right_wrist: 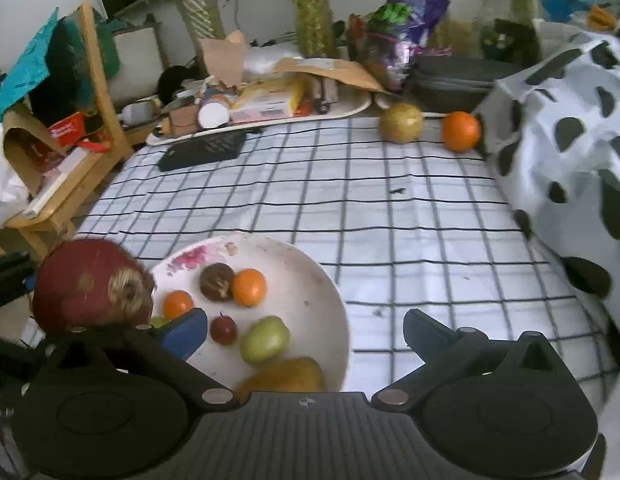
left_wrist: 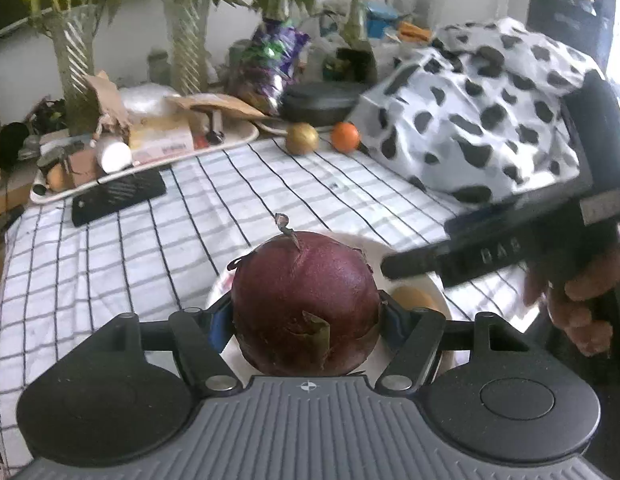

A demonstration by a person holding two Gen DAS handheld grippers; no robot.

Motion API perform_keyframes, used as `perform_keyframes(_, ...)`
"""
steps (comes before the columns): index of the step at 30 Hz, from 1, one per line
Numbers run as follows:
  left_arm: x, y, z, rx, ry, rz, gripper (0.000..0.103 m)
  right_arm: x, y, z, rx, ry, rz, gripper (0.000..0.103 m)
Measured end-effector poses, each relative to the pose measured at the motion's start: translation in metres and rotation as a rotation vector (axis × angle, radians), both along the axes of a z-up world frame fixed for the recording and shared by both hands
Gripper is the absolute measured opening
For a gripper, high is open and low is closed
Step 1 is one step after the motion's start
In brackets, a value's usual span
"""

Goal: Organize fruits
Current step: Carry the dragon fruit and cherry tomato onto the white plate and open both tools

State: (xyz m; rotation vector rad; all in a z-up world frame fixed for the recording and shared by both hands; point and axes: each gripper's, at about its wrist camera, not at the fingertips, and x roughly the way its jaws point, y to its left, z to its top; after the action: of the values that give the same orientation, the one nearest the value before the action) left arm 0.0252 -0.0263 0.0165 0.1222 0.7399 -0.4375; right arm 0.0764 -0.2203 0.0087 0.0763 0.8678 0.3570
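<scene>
The left gripper hangs over the plate's edge, clamped on a dragonfruit. The right gripper hovers above the plate, fingers spread wide, holding nothing.

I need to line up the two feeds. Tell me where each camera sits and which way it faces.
Left wrist: on the left tool, facing across the checked cloth; shows its fingers clamping the dark red fruit, plus the right tool and hand.
Right wrist: on the open right tool, facing down over the plate; shows its fingers.
Shared: red fruit, far orange.
</scene>
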Motion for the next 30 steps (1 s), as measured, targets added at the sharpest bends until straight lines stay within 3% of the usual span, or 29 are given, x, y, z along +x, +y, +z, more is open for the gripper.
perform_keyframes(6, -0.012, -0.015, -0.01, 0.031, 0.058, -0.053, 0.068, -0.018, -0.015, 0.003, 0.006, -0.011, -0.068, 0.103)
perform_keyframes(16, -0.003, -0.029, -0.037, 0.103, 0.163, -0.056, 0.068, -0.024, -0.013, 0.003, -0.029, -0.015, -0.072, 0.103)
perform_keyframes(21, -0.002, -0.031, -0.041, 0.119, 0.152, -0.055, 0.074, -0.024, -0.008, 0.003, -0.044, -0.019, -0.051, 0.103)
perform_keyframes(23, 0.0, -0.033, -0.046, 0.168, 0.179, -0.045, 0.085, -0.024, -0.006, 0.002, -0.053, -0.017, -0.041, 0.103)
perform_keyframes(25, 0.0, -0.033, -0.051, 0.194, 0.2, -0.038, 0.086, -0.025, -0.004, 0.001, -0.065, -0.014, -0.033, 0.103)
perform_keyframes(30, -0.007, -0.026, -0.038, 0.157, 0.188, -0.047, 0.086, -0.024, -0.004, 0.001, -0.066, -0.013, -0.038, 0.103)
